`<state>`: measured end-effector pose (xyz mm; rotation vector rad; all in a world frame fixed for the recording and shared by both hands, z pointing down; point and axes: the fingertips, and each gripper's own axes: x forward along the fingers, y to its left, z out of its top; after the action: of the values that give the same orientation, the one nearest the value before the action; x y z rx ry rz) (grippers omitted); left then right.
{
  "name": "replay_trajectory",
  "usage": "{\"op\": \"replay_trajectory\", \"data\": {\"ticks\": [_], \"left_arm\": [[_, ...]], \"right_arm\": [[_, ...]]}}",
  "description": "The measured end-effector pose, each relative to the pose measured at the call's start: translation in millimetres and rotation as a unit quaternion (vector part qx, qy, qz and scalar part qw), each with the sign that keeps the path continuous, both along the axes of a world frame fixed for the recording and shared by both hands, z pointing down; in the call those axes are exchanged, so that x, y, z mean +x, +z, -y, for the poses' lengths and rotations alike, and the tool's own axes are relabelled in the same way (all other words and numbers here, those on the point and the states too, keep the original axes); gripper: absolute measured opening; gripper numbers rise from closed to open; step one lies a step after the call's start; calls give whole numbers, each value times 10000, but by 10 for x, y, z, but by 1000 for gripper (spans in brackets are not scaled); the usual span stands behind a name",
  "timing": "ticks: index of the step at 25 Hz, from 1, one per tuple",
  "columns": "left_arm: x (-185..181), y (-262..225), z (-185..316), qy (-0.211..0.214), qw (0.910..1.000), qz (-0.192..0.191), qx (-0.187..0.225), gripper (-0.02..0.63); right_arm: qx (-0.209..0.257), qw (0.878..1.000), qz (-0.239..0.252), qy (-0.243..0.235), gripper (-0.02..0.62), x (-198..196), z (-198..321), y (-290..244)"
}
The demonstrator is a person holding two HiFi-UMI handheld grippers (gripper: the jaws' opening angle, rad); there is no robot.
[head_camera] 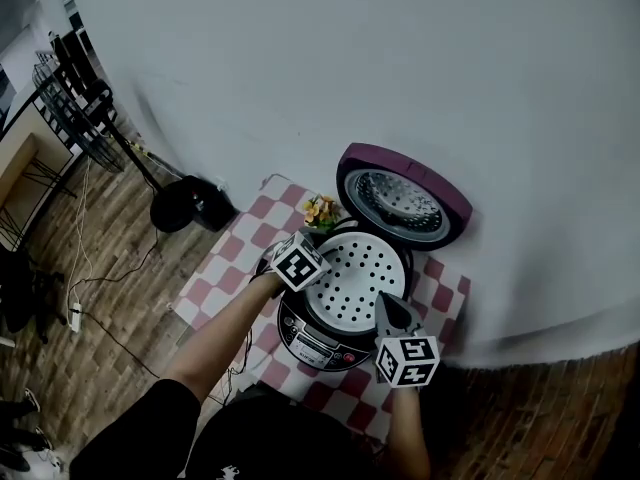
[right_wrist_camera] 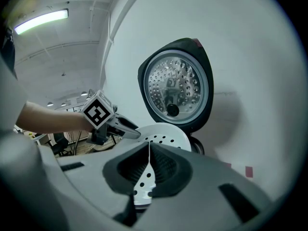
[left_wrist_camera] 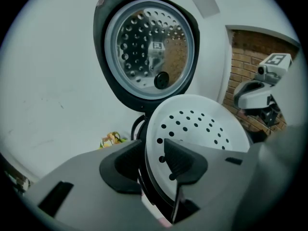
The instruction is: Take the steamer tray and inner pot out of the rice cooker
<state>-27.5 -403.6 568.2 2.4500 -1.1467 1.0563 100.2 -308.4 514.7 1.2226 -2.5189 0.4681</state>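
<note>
A rice cooker (head_camera: pixel 318 346) is set on a desk (head_camera: pixel 222 268) covered with a red-and-white chequered cloth, close to a white wall; its purple lid (head_camera: pixel 404 196) is swung fully open behind it, so that the perforated metal plate inside the lid is shown. The white steamer tray (head_camera: pixel 358 276), dotted with round holes, is seated in the mouth of the cooker; the inner pot cannot be made out beneath it.

The left tongs (left_wrist_camera: pixel 153 152) are held at the tray's left edge; their jaws are kept apart, with the rim of the tray between them; one pad is held over the holed inside face, while the other is kept outside the rim, and a dark gap is seen between it and the tray. The right tongs (right_wrist_camera: pixel 148 148) are placed at the tray's near right edge; their jaws are closed on the thin rim, which is seen as a white line pinched between the ribbed pads; the two tongs are thus set on roughly opposite sides of the tray.

A small bunch of yellow flowers (head_camera: pixel 320 210) is seen on the desk, just beside the cooker and left of the lid; a wooden floor (head_camera: pixel 90 298) is seen to the left of the desk.
</note>
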Motion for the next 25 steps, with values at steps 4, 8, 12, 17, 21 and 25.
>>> {"op": "replay_trajectory", "data": {"ticks": [4, 8, 12, 17, 21, 25], "left_arm": [[6, 34, 25, -3, 10000, 61, -11, 102], [-30, 35, 44, -134, 9999, 19, -35, 51], [-36, -89, 44, -339, 9988, -361, -59, 32], [-18, -229, 34, -357, 9972, -647, 130, 25], [-30, -395, -5, -405, 9969, -553, 396, 24], [-29, -574, -37, -482, 9949, -641, 616, 23]], "right_arm": [[-19, 10000, -2, 30, 3, 6, 3, -4], [-7, 10000, 33, 46, 3, 4, 11, -26], [30, 10000, 61, 39, 3, 18, 18, -58], [79, 9999, 134, 27, 3, 33, 10, -108], [126, 9997, 192, -9, 3, 36, -2, -159], [203, 9994, 272, -19, 2, 59, -14, -227]]}}
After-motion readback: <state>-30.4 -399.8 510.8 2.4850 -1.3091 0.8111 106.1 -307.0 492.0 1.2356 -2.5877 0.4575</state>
